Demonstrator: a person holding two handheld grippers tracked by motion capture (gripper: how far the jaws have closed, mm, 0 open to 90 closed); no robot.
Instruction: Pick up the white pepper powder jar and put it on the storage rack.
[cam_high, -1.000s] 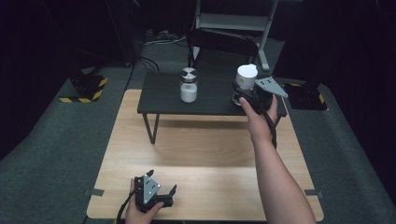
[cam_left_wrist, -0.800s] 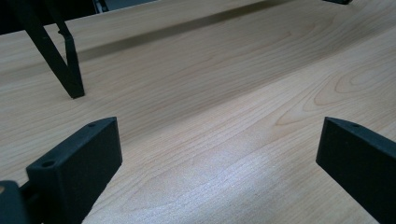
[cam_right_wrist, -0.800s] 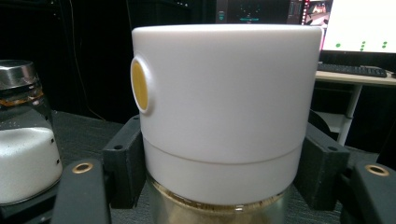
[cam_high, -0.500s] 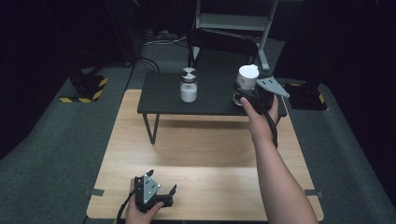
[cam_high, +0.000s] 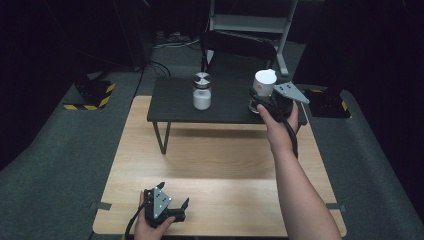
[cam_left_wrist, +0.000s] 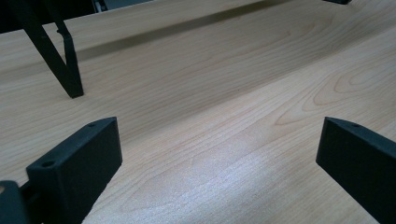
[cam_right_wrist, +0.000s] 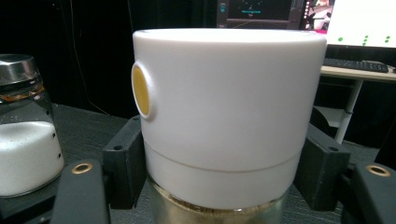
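Note:
A white-capped jar (cam_high: 263, 82) with a yellow dot on its cap stands at the right end of the low black table (cam_high: 225, 102). My right gripper (cam_high: 260, 102) is shut on it. In the right gripper view both jaws press the sides of the white-capped jar (cam_right_wrist: 229, 107), just below the cap, with my right gripper (cam_right_wrist: 223, 165) level behind it. A glass shaker (cam_high: 201, 92) with a metal lid, half full of white powder, stands to its left, and the same glass shaker (cam_right_wrist: 23, 144) is apart from the jar. My left gripper (cam_high: 173, 194) rests open at the wooden table's near edge; my left gripper (cam_left_wrist: 224, 154) holds nothing.
The black table stands on a larger wooden table (cam_high: 220, 160); one of its legs (cam_left_wrist: 60, 56) stands ahead of my left gripper. A dark chair (cam_high: 240, 47) is behind the tables. A yellow-and-black striped block (cam_high: 92, 95) lies on the floor at left.

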